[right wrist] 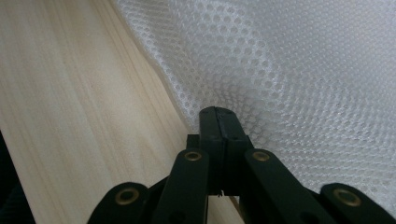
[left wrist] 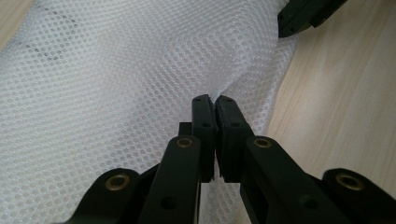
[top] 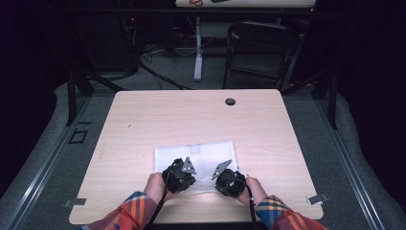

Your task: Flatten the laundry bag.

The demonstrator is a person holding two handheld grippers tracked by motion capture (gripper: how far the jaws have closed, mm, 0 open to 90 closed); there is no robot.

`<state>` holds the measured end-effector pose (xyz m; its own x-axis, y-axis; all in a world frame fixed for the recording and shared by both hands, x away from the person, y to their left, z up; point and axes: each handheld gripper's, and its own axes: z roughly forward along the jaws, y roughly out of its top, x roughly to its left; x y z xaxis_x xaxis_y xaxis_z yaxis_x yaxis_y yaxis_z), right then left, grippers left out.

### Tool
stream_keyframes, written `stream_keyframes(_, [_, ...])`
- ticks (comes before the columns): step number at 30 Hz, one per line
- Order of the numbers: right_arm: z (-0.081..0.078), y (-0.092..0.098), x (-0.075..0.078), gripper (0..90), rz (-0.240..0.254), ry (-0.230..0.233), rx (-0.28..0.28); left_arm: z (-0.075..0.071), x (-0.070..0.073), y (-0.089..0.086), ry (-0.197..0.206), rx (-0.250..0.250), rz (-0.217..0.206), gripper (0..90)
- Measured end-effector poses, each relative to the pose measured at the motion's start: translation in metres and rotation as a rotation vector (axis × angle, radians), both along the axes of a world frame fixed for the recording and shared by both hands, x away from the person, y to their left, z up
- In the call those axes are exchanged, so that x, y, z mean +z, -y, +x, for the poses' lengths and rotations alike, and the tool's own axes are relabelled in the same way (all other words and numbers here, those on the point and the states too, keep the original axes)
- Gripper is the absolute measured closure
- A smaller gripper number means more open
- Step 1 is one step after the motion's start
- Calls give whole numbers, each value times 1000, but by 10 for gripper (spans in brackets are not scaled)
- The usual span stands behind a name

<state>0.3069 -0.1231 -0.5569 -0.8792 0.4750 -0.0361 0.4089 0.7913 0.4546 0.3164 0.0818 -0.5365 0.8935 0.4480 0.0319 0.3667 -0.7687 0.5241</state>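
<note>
We saw a white mesh bag (top: pixel 201 155) lying flat on the near half of a pale wooden bench (top: pixel 143 120), close to the person's edge. Its shape was a rough rectangle, with the long axis running from left to right across the bench and the short sides facing left and right. The fabric was a thin, soft net of tiny round holes, slightly see-through, and it rose in gentle folds where it was gripped. A small paler patch sat at the middle of its far edge.

The left tongs (left wrist: pixel 214 99) were pressed together on the bag's near edge, pinching a small pucker of mesh between their black pads. The right tongs (right wrist: pixel 220 111) were likewise pressed together, pinching the mesh close to the bag's near right corner, where the net lifted off the wood. In the high view both tongs sat side by side at the bag's near edge, each held in a hand with a plaid sleeve (top: pixel 131 213).

The bench top was smooth, light-grained wood with rounded corners. A small dark round cap (top: pixel 230 101) sat near its far edge.
</note>
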Motion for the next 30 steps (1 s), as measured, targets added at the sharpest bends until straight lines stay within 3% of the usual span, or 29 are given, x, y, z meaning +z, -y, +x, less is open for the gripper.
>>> stream_keyframes(11, [1,1,0,900,16,-20,-7,8,9,-4,28,41,-26,872])
stream_keyframes(17, [1,1,1,900,-2,-21,-3,12,15,-5,39,51,-37,872])
stream_keyframes(30, [0,2,1,900,-6,-22,9,22,25,-6,-10,69,-39,872])
